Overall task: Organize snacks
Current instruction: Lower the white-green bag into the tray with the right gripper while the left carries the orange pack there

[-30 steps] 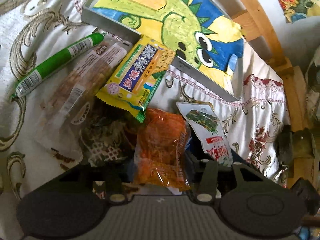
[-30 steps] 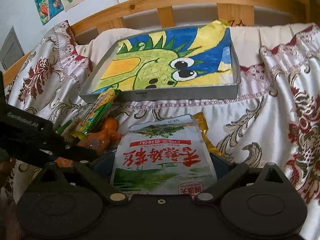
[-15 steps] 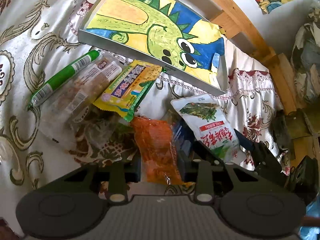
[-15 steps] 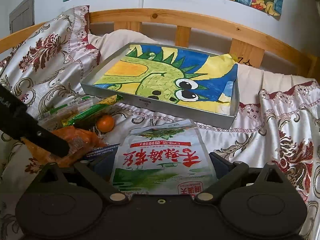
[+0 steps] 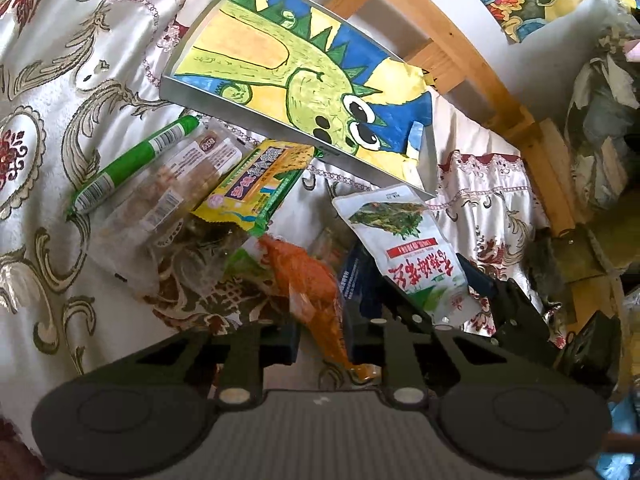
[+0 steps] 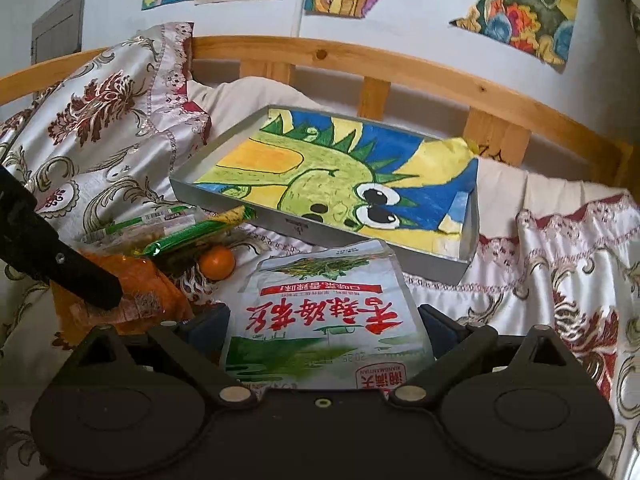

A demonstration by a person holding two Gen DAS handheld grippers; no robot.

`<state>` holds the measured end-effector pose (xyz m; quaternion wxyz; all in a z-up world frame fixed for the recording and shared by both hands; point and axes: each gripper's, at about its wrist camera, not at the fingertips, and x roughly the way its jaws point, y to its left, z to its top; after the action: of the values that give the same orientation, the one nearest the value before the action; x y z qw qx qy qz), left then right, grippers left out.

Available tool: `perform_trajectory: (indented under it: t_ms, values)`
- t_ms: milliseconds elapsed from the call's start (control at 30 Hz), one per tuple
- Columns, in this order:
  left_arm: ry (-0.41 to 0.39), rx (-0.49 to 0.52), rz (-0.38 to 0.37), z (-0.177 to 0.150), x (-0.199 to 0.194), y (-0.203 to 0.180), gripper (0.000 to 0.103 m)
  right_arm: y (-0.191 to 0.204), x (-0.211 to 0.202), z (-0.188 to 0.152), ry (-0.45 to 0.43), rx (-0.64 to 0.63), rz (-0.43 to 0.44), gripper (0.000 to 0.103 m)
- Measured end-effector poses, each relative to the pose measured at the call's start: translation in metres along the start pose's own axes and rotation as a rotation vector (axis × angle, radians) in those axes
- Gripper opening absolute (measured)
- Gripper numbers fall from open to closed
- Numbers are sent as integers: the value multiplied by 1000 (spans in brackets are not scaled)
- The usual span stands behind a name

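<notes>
Packets, two: left gripper (image 5: 320, 336) closing on orange packet (image 5: 316, 280), right gripper (image 6: 324, 332) clasping white pouch (image 6: 324, 304); pinch firmly, lift clear, carry to tray (image 6: 466, 240) at frame centre.

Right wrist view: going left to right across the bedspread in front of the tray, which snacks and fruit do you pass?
Orange snack packet → small orange fruit → white and green pouch. The green-wrapped packs behind the orange packet overlap too much to place.
</notes>
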<state>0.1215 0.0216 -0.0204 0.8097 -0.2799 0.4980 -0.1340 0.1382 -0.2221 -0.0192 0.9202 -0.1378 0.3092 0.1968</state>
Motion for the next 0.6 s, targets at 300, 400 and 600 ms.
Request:
perform_trajectory:
  t_ms: [300, 400, 600]
  values:
    - [-22, 22, 4, 1, -10, -13, 18, -3, -4, 2, -30, 16, -7, 98]
    - [-49, 35, -2, 7, -16, -19, 16, -4, -7, 3, -56, 20, -9, 98]
    - [-87, 47, -5, 24, -15, -32, 7, -7, -11, 7, -115, 16, -37, 98]
